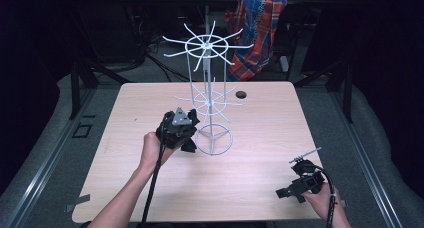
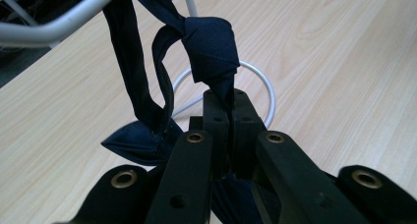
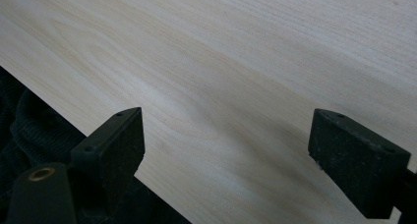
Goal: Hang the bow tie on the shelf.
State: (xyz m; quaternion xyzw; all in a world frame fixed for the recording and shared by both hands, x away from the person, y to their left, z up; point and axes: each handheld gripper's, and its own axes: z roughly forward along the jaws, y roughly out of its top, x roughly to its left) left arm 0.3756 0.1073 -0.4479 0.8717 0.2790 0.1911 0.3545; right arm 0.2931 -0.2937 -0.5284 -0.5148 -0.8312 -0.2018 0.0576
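Fingers [image 2: 230, 117] tight on navy cloth [image 2: 209, 47]

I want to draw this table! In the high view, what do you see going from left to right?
Left gripper pinching dark blue cloth → white wire rack → right gripper, jaws open over the table.

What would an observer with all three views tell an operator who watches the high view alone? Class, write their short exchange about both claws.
Operator: Is the left claw gripping anything?
Observer: Yes, it is shut on a navy fabric strip, just below the knot.
Operator: And the right claw?
Observer: Its jaws stand wide open with nothing between them, over the wooden table near its edge.
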